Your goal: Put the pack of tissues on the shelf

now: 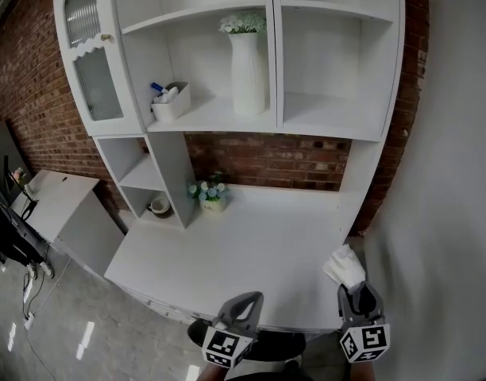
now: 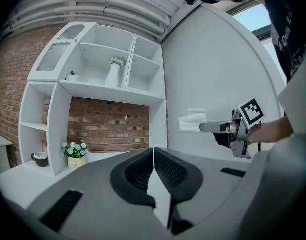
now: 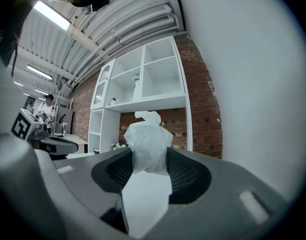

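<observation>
The pack of tissues [image 1: 345,267] is a white, crinkly plastic bundle. My right gripper [image 1: 356,290] is shut on it at the desk's front right corner. In the right gripper view the pack [image 3: 148,143] fills the gap between the jaws of that gripper [image 3: 149,156] and sticks out ahead of them. My left gripper [image 1: 247,298] hovers at the desk's front edge, shut with nothing in it; its jaws meet in the left gripper view [image 2: 153,151], where the pack [image 2: 192,121] shows to the right. The white shelf unit [image 1: 322,116] stands ahead, its right compartments bare.
A tall white vase with flowers [image 1: 248,70] and a small basket [image 1: 171,101] occupy the middle shelf. A flower pot [image 1: 211,195] stands on the white desk [image 1: 251,244], a bowl [image 1: 159,206] in a low cubby. A side table [image 1: 60,201] stands left, a white wall [image 1: 449,173] right.
</observation>
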Motion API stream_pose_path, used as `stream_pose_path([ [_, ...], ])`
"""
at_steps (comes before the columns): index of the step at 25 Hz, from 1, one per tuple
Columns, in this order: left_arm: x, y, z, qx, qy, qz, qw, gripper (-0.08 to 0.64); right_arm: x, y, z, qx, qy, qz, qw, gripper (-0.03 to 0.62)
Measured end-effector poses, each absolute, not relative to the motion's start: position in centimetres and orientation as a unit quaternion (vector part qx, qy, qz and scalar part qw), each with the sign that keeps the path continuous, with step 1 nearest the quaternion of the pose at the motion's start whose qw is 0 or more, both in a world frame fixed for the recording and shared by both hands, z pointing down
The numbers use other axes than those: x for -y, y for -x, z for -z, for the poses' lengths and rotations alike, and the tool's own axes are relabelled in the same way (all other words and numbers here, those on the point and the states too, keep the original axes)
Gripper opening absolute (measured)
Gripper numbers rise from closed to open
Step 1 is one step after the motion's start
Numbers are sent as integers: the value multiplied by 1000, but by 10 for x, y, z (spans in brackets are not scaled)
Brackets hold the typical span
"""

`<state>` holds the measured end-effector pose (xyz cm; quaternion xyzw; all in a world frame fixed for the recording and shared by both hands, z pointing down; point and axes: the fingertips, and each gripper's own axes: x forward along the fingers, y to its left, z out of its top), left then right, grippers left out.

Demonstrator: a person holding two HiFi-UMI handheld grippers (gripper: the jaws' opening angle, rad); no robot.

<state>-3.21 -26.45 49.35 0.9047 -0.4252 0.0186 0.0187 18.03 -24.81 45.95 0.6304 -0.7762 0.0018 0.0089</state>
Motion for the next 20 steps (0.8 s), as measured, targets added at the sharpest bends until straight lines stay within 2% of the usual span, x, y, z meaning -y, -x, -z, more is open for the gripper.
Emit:
stream_pose_path([
  [20, 303, -6, -489, 432, -902, -16, 16, 12, 338, -223, -335, 775, -627, 69, -33, 190],
])
